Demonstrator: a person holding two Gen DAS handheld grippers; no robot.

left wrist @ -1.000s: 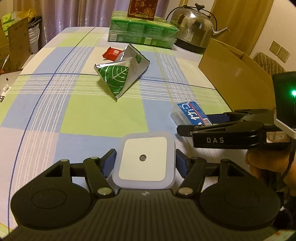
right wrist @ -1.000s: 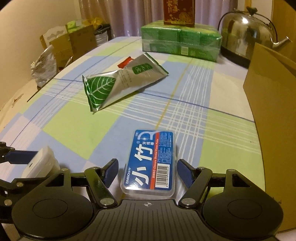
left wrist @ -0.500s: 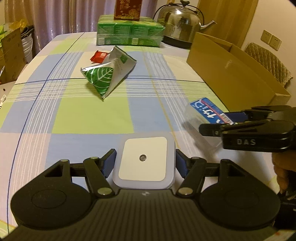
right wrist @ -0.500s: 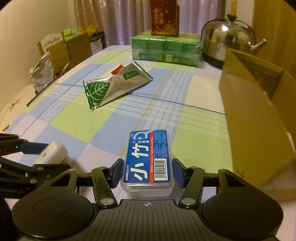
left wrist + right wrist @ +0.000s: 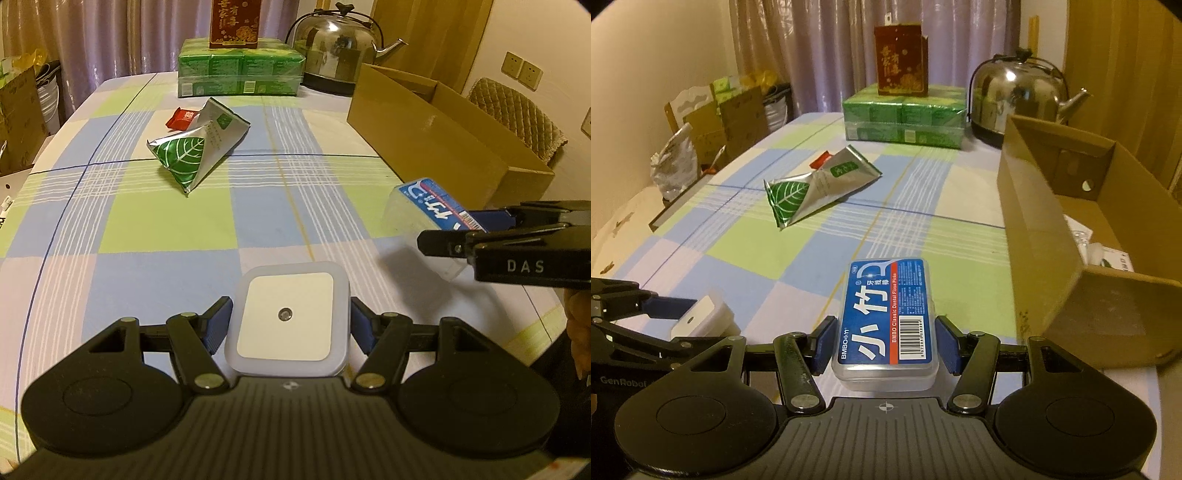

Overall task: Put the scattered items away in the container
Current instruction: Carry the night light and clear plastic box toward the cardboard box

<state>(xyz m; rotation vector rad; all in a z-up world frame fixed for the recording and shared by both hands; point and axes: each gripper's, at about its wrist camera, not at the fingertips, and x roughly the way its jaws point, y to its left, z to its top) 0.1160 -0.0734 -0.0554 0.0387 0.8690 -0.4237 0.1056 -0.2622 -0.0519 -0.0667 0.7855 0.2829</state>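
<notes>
Floss pick case [image 5: 885,320], clear plastic with a blue label, is sitting between the blue pads of the right tongs [image 5: 885,341], which are closing on its long sides and carrying it above the table [image 5: 746,258]. In the left wrist view the same case [image 5: 430,212] is showing at 3 o'clock, held off the cloth by the right tongs [image 5: 476,225], just short of the cardboard box [image 5: 424,136].

White square night light [image 5: 287,319], with a small round sensor at its centre, is being gripped by the left tongs [image 5: 288,326], pads pressing on both of its sides. In the right wrist view it [image 5: 705,314] is appearing at 9 o'clock, held by the left tongs [image 5: 670,308].

Cardboard box [image 5: 1045,229] is standing open at 3 o'clock of the floss case, its near wall just beside it; some white items are lying inside, too small to identify.

Green leaf-print foil pouch [image 5: 197,147] is lying on the checked tablecloth at 11 o'clock, well apart from both tongs. A small red packet [image 5: 181,118] is touching its far edge.

At 12 o'clock, at the far end of the table, a shrink-wrapped green pack [image 5: 240,74] is carrying a red carton [image 5: 234,24] on top. A steel kettle [image 5: 334,48] is standing just beside it at 1 o'clock.
</notes>
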